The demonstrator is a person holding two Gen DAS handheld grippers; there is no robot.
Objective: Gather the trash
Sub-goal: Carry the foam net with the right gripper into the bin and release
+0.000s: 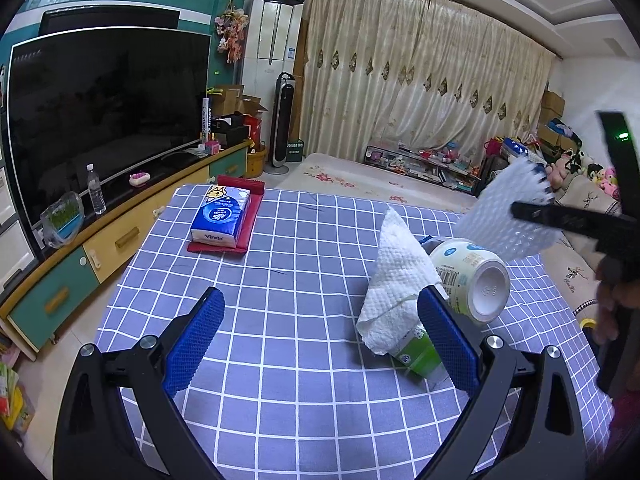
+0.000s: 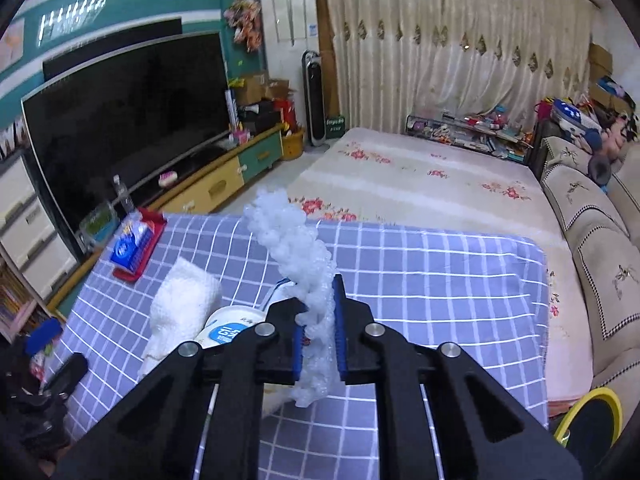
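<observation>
My right gripper [image 2: 318, 330] is shut on a sheet of white bubble wrap [image 2: 296, 248] and holds it above the checked tablecloth [image 2: 420, 280]; the wrap [image 1: 508, 216] shows at the right of the left wrist view too. My left gripper [image 1: 320, 332] is open and empty, low over the cloth. Just right of it lie a crumpled white paper towel [image 1: 396, 284], a tipped white cup [image 1: 476, 276] and a green carton [image 1: 418, 354] under the towel. The towel [image 2: 184, 308] and cup [image 2: 228, 330] lie left of my right gripper.
A blue tissue pack [image 1: 222, 216] rests on a red tray [image 1: 248, 216] at the table's far left. A TV [image 1: 104, 116] on a low cabinet stands at left. A sofa [image 2: 592, 240] is at right, and a yellow-rimmed bin [image 2: 592, 416] sits at the lower right.
</observation>
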